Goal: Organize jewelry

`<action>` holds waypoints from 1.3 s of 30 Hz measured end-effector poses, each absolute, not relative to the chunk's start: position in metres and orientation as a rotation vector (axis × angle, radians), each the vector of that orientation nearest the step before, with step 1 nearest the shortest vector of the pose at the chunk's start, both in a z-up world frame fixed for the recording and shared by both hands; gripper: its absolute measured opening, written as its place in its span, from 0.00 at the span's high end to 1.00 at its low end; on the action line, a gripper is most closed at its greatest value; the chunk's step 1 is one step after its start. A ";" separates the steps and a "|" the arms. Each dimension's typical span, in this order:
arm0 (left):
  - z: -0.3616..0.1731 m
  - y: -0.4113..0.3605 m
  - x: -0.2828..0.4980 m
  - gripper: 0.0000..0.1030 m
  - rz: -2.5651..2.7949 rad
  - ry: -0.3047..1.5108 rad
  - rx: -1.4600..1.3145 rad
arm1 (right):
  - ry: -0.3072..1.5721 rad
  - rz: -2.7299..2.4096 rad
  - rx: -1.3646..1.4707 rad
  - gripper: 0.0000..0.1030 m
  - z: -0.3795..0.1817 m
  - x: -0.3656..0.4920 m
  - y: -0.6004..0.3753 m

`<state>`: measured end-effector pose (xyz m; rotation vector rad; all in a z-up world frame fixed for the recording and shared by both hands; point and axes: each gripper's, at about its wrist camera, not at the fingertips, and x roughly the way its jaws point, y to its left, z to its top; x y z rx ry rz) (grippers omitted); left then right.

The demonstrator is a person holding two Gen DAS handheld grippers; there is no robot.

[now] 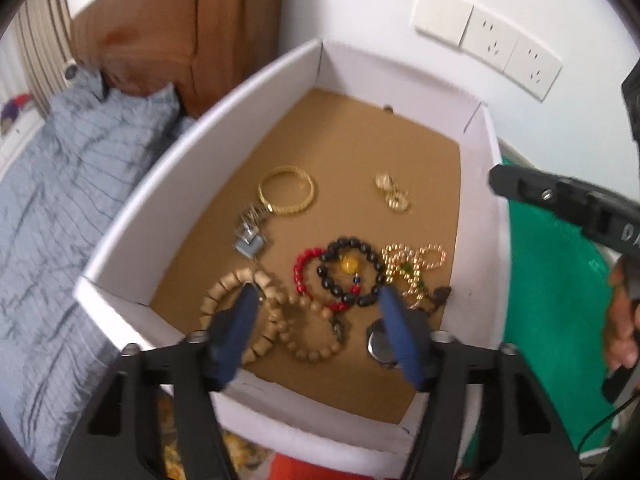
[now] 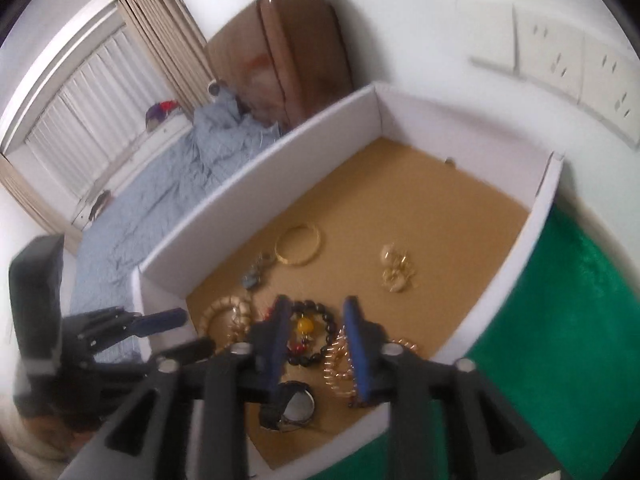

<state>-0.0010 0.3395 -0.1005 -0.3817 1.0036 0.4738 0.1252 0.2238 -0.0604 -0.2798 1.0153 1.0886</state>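
A white box (image 1: 192,128) with a brown floor holds jewelry: a gold bangle (image 1: 286,191), gold earrings (image 1: 393,191), a black bead bracelet (image 1: 349,270) with a yellow bead, a red bead bracelet (image 1: 303,270), wooden bead bracelets (image 1: 276,322), a gold bead chain (image 1: 416,262), a silver keyring charm (image 1: 250,236) and a watch (image 1: 378,346). My left gripper (image 1: 318,294) is open and empty above the box's near end. My right gripper (image 2: 318,304) is open and empty above the black bracelet (image 2: 310,332), by the watch (image 2: 294,406). The box also shows in the right wrist view (image 2: 248,184).
The box sits on a green cloth (image 1: 552,264), also seen in the right wrist view (image 2: 560,320). A bed with a grey quilt (image 1: 60,184) lies left. Wall sockets (image 1: 492,40) and a wooden headboard (image 1: 168,28) stand behind. The right gripper's finger (image 1: 560,200) reaches in from the right.
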 end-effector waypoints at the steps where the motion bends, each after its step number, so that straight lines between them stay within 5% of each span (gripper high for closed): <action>1: -0.093 0.337 -0.002 0.18 0.495 1.001 -0.368 | 0.997 1.076 -0.298 0.66 -0.047 0.124 0.221; 4: -0.065 0.326 -0.006 0.02 0.566 0.970 -0.318 | 0.986 1.045 -0.340 0.50 -0.021 0.119 0.213; 8: -0.035 0.308 -0.015 0.02 0.633 0.948 -0.281 | 0.989 1.026 -0.378 0.41 0.001 0.106 0.196; 13: -0.019 0.294 -0.030 0.02 0.663 0.987 -0.332 | 1.029 1.027 -0.430 0.40 0.009 0.083 0.174; 16: -0.016 0.291 -0.039 0.02 0.630 1.004 -0.422 | 1.041 1.022 -0.453 0.26 0.010 0.070 0.163; 39: -0.002 0.289 -0.069 0.02 0.821 0.951 -0.440 | 0.977 1.068 -0.531 0.26 0.020 0.038 0.177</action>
